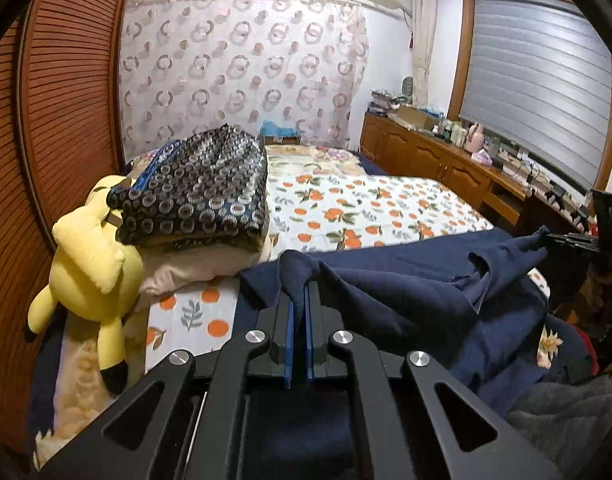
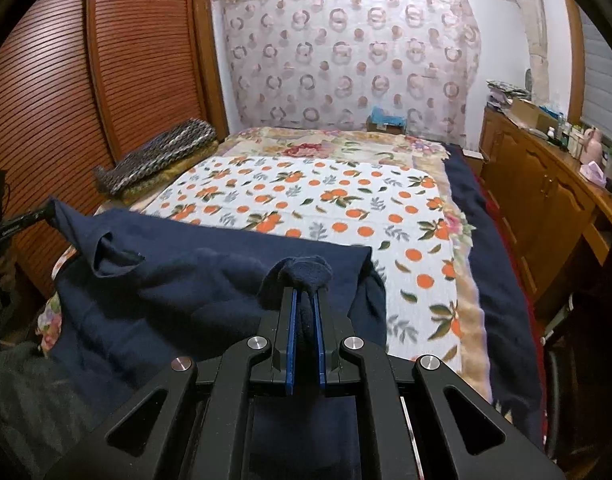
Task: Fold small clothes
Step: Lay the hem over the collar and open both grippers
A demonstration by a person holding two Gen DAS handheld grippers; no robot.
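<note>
A navy blue garment (image 1: 406,284) lies across the near end of the bed, lifted between both grippers. My left gripper (image 1: 298,292) is shut on one bunched corner of it. My right gripper (image 2: 305,294) is shut on the other bunched corner; the garment (image 2: 177,280) spreads to its left. The right gripper shows at the right edge of the left wrist view (image 1: 562,238), pinching cloth. The left gripper shows at the left edge of the right wrist view (image 2: 45,211), also on cloth.
The bed has an orange-print sheet (image 2: 326,196). A yellow plush toy (image 1: 93,268) and a stack of folded patterned blankets (image 1: 197,188) sit at the left by the slatted wardrobe (image 1: 61,92). A wooden cabinet (image 2: 546,184) with clutter runs along the right.
</note>
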